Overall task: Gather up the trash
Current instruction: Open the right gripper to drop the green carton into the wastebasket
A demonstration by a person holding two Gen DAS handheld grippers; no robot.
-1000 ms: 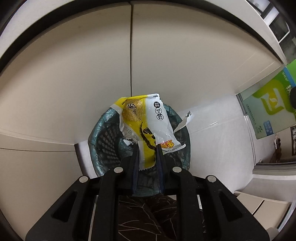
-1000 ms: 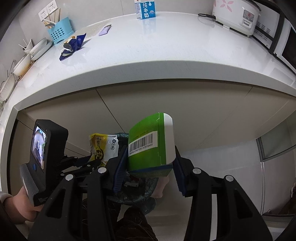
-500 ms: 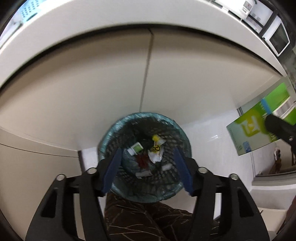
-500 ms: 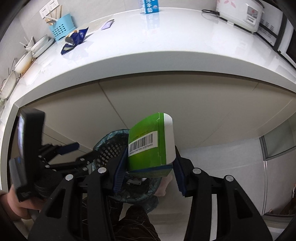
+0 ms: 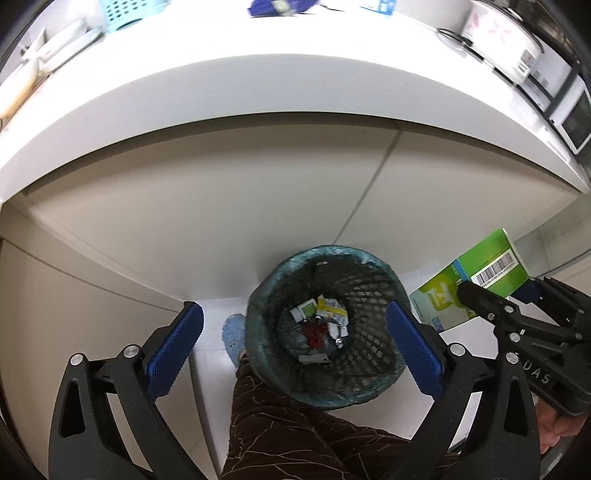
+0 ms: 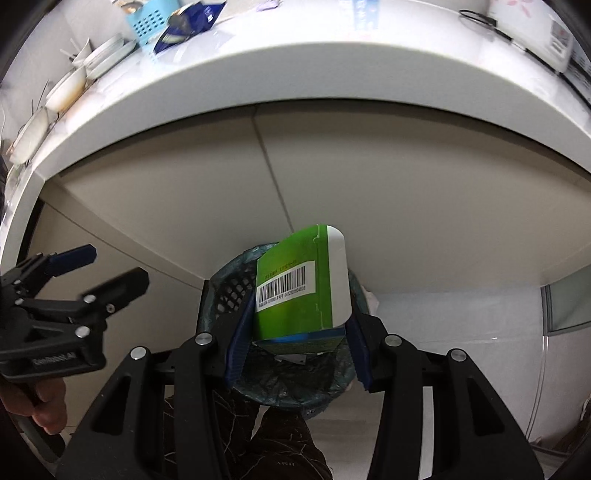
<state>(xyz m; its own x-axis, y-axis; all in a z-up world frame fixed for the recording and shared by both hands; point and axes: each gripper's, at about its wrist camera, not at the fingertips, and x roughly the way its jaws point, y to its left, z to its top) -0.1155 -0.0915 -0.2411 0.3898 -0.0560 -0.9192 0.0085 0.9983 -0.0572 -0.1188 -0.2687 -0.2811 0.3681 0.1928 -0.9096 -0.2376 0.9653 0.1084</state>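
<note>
A round mesh trash bin (image 5: 325, 332) with a teal liner stands on the floor below the counter. Wrappers, among them a yellow and white snack bag (image 5: 330, 312), lie at its bottom. My left gripper (image 5: 295, 343) is wide open and empty above the bin. My right gripper (image 6: 299, 343) is shut on a green carton (image 6: 299, 291) with a barcode and holds it over the bin rim (image 6: 229, 280). The carton also shows at the right of the left wrist view (image 5: 476, 284).
A white countertop (image 5: 295, 85) overhangs beige cabinet doors (image 5: 221, 192). On it are a blue wrapper (image 6: 192, 22), a blue basket (image 6: 147, 18), dishes (image 6: 66, 92), a milk carton (image 6: 364, 13) and a rice cooker (image 5: 502, 37). The person's leg (image 5: 295, 435) is beside the bin.
My left gripper opened and let go of the yellow snack bag, which fell into the bin, then lifted away. My right gripper moved with the green carton over the bin.
</note>
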